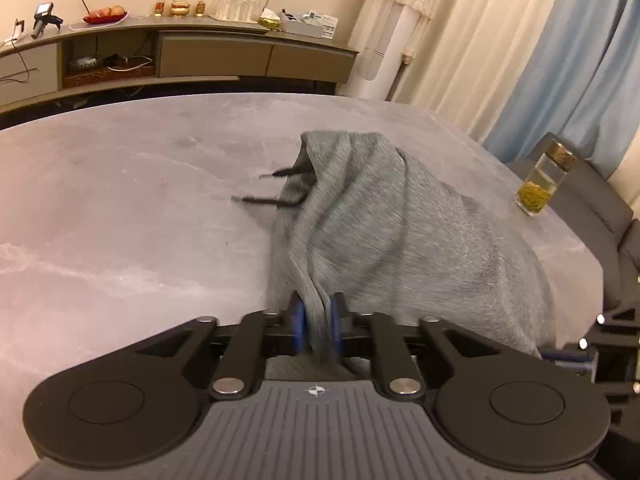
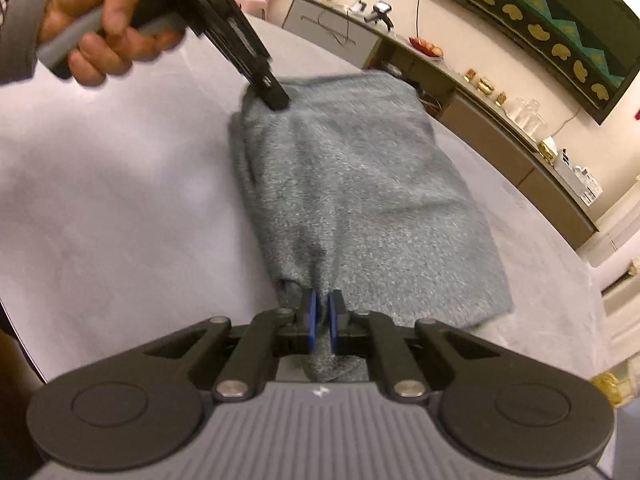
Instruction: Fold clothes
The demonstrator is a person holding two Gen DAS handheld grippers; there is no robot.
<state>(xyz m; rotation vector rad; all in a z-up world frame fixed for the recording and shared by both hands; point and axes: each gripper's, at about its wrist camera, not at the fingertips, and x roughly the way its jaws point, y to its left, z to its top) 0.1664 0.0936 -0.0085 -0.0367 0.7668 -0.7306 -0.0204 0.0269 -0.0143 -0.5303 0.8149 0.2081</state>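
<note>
Because the grey-green knitted garment (image 1: 392, 216) sags and drapes wherever I do not support it, I judge it soft and limp, light enough for my tongs, and not slippery: the fuzzy weave should hold well between the blue pads. It will not keep a shape by itself, so I think it is best taken at an edge or a corner, with both tongs pulling gently apart so the cloth stays flat.

My left tongs (image 1: 318, 326) are closed almost fully on a bunched edge of the garment, which passes between the two blue pads. My right tongs (image 2: 323, 322) are closed in the same way on another bunch of the edge, with only the thickness of cloth between the pads. In the right view the left tongs grip the far corner, held by my hand (image 2: 104, 24).

The garment lies ahead of both tongs on the pale grey marbled table (image 1: 120, 200), partly lifted at the gripped edge. It looks roughly rectangular, doubled over with layers at one side, and two dark cords (image 1: 260, 200) stick out from under it. Whether further folds remain, I cannot tell.
</note>
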